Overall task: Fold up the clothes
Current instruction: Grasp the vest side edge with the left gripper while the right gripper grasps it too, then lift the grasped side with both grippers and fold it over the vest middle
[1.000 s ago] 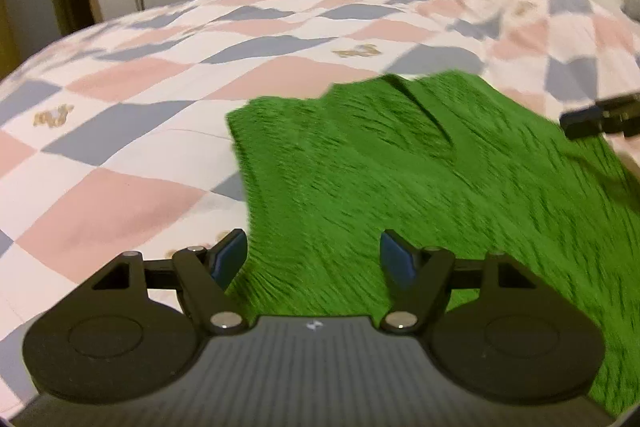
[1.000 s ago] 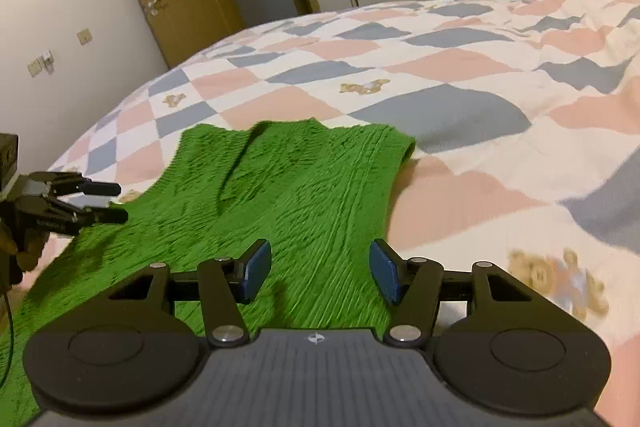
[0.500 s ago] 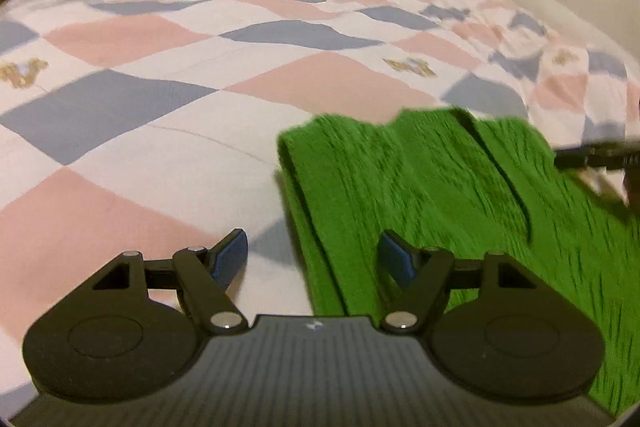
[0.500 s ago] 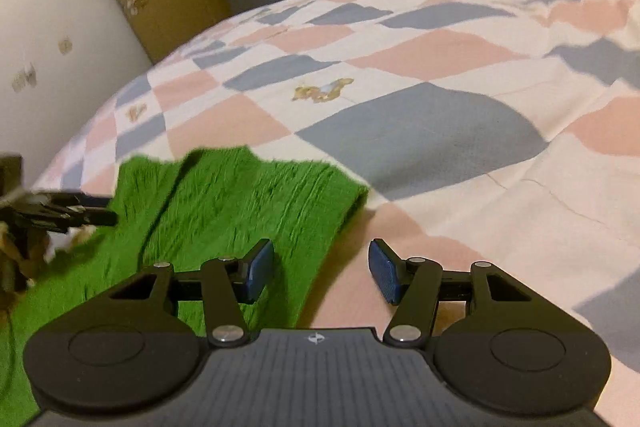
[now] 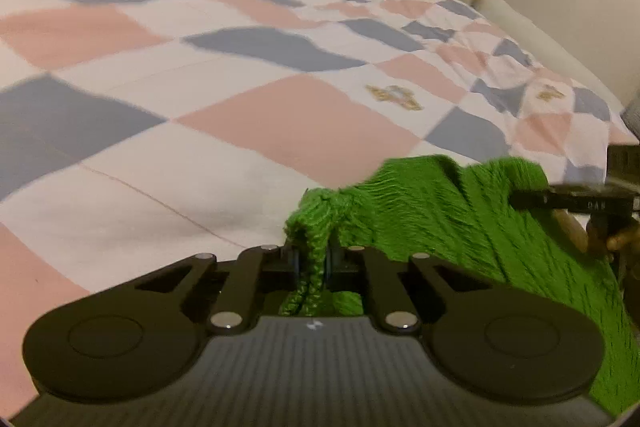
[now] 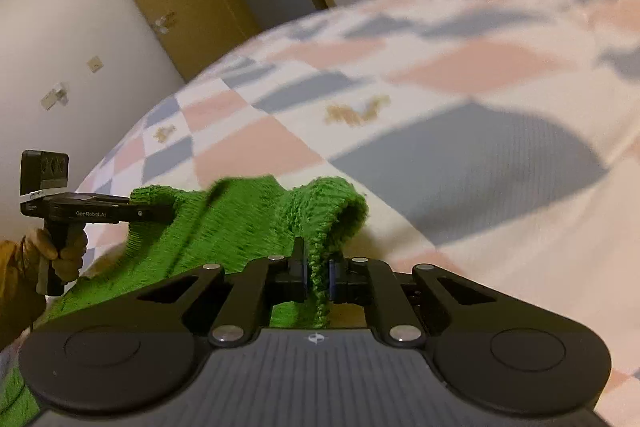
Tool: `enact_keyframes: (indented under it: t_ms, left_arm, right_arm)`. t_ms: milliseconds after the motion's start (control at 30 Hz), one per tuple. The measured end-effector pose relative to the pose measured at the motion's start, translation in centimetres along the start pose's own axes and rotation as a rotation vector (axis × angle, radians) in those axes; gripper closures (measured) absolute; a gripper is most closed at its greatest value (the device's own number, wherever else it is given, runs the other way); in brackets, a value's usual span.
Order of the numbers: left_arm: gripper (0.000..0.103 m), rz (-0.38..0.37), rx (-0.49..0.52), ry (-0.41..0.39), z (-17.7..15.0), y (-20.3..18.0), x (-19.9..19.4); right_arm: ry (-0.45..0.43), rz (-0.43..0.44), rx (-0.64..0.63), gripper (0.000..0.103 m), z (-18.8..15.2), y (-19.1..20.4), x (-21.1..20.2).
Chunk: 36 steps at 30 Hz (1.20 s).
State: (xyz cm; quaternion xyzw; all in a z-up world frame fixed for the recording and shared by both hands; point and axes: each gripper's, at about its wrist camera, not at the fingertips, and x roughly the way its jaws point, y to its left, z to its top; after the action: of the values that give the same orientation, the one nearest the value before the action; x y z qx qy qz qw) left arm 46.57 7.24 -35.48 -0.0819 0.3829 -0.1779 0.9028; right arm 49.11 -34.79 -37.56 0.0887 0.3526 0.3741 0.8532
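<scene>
Bed (image 5: pixel 240 131) with a pink, grey and white checked quilt carries everything; wardrobe doors and a wooden door behind, shelf unit off the far right corner.

Green knit garment (image 5: pixel 460 219) lies on the near part of the bed, most of it flat toward the person, its far edge lifted off the quilt at two corners. Looks sleeveless, ribbed; the lower part runs out of frame, so how many layers it has, can't tell.

Left gripper (image 5: pixel 312 263): jaws closed narrow on the garment's far left corner, fabric bunched between the pads. Right gripper (image 6: pixel 318 273): jaws closed narrow on the far right corner, rolled edge standing up just ahead of it. Both grips sit right at the fabric edge.

Step in hand, as a judgement: a two-corner hold on the far edge, raised for a fold. Next move calls for both grippers travelling together at even height and spacing, keeping the edge taut so it lands square on the rest of the garment; thick knit may sag in the middle or slip from such shallow grips.
</scene>
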Motion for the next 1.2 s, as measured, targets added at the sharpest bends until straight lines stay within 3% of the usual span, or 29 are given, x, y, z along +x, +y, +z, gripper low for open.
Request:
enact_keyframes:
  t_ms: [267, 367, 500, 600, 733, 767, 867, 933, 1000, 1067, 1200]
  left_arm:
    - [0.095, -0.034, 0.068, -0.095, -1.9, -5.0, -11.4]
    - [0.095, -0.058, 0.05, -0.124, -4.4, -7.3, -16.3]
    - [0.095, -0.055, 0.109, -0.133, -9.6, -11.0, -22.1]
    - [0.09, -0.033, 0.165, -0.11, -15.1, -13.6, -25.3]
    - [0.084, 0.066, 0.206, 0.02, -23.3, -16.1, -26.1]
    - [0.084, 0.107, 0.227, 0.05, -25.3, -16.9, -26.2]
    - [0.081, 0.221, 0.324, 0.063, -29.8, -19.5, -27.2]
    - [0.079, 0.309, 0.445, 0.032, -31.1, -21.7, -27.6]
    - [0.055, 0.395, 0.589, -0.001, -32.2, -23.7, -27.7]
    - [0.047, 0.483, 0.805, -0.038, -33.3, -25.9, -26.9]
    - [0.047, 0.537, 1.042, -0.017, -34.4, -26.7, -23.9]
  right_arm:
    - [-0.165, 0.047, -0.099, 0.095, -1.3, 6.8, -10.8]
    - [-0.177, 0.05, -0.125, 0.095, -3.6, 10.0, -14.6]
    - [-0.194, 0.021, -0.164, 0.095, -9.3, 14.4, -19.7]
    - [-0.137, -0.06, -0.226, 0.094, -15.0, 17.6, -22.0]
    - [-0.011, -0.216, -0.335, 0.09, -22.8, 22.0, -23.7]
    - [0.025, -0.272, -0.372, 0.08, -24.5, 23.1, -23.7]
    - [0.062, -0.381, -0.468, 0.079, -28.2, 25.5, -24.0]
    - [0.05, -0.438, -0.589, 0.07, -29.0, 26.6, -23.7]
    - [0.037, -0.494, -0.709, 0.055, -29.7, 27.7, -23.4]
    - [0.024, -0.55, -0.83, 0.045, -30.4, 28.8, -23.1]
    - [0.028, -0.635, -1.135, 0.046, -32.5, 30.5, -20.8]
